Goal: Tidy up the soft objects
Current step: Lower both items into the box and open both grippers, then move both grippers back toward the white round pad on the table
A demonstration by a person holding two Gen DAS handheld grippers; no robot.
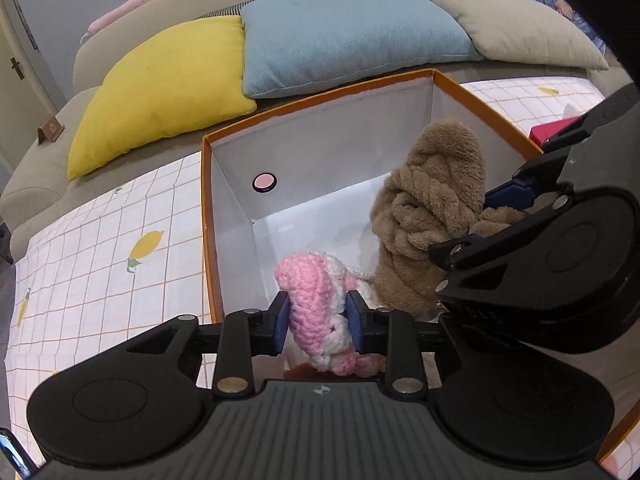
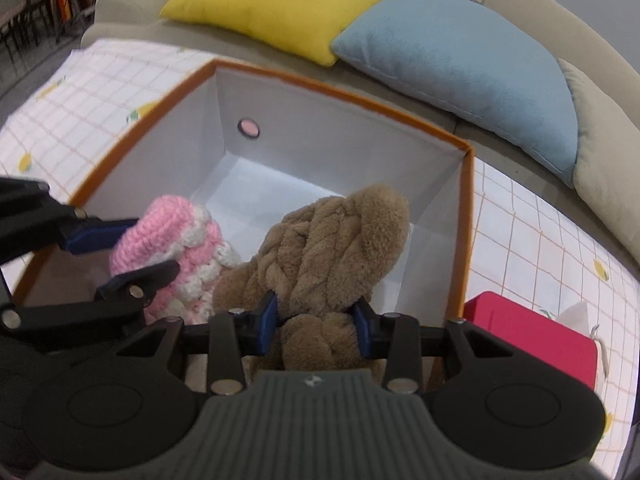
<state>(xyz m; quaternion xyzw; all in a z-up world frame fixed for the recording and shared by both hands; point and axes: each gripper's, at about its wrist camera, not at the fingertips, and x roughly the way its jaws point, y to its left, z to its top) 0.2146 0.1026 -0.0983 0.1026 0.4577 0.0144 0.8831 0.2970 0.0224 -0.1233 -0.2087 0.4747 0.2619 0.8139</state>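
An orange-rimmed box (image 1: 320, 148) with white walls stands on a chequered cloth. My left gripper (image 1: 318, 320) is shut on a pink and white crocheted piece (image 1: 312, 300) and holds it down inside the box near the front wall. My right gripper (image 2: 316, 324) is shut on a brown braided plush piece (image 2: 336, 248), which hangs inside the same box (image 2: 340, 132) to the right of the pink piece (image 2: 176, 240). In the left wrist view the right gripper (image 1: 480, 220) shows at the right, against the brown plush (image 1: 432, 196). The left gripper (image 2: 128, 252) enters the right wrist view from the left.
The cloth (image 1: 100, 240) with lemon prints covers the surface around the box. Behind it a sofa holds a yellow cushion (image 1: 168, 92), a blue cushion (image 1: 344, 36) and a beige cushion (image 1: 512, 24). A red box (image 2: 528, 336) with tissue sits right of the orange box.
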